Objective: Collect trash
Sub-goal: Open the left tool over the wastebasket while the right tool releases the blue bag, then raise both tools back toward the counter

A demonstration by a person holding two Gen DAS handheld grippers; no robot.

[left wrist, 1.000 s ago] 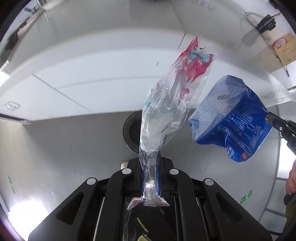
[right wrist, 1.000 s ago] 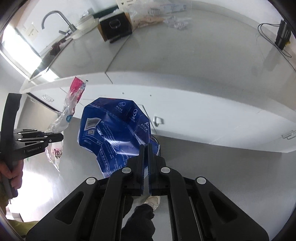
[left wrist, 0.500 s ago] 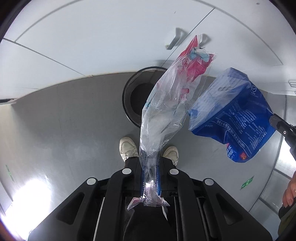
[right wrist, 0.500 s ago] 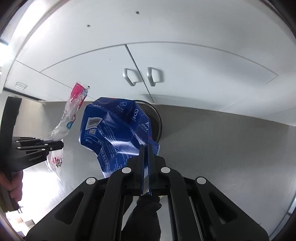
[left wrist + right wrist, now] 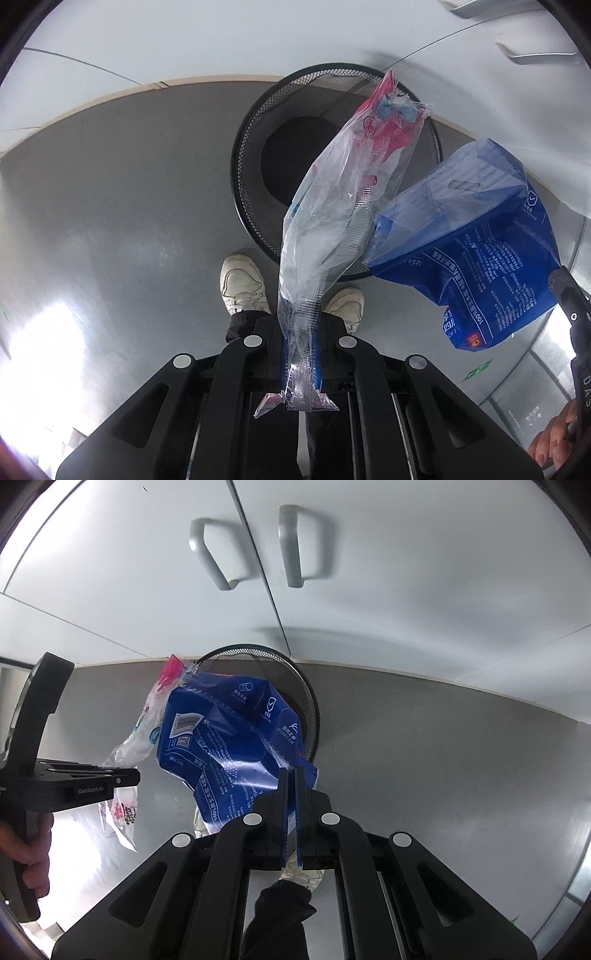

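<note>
My left gripper is shut on the lower end of a clear plastic wrapper with pink and blue print, which stands up over the black mesh waste bin on the grey floor. The right gripper is shut on a crumpled blue plastic bag with white lettering, held above the same waste bin. In the left wrist view the blue bag hangs right of the wrapper. The clear wrapper and the left gripper show at the left of the right wrist view. The bin looks empty inside.
White cabinet doors with two grey handles stand just behind the bin. A person's white shoes stand on the grey floor close to the bin's near rim. A hand holds the left gripper's grip.
Both grippers have come down from counter height toward the floor, still gripping their trash. The bin has grown much larger and nearer. The counter top has left both views.
</note>
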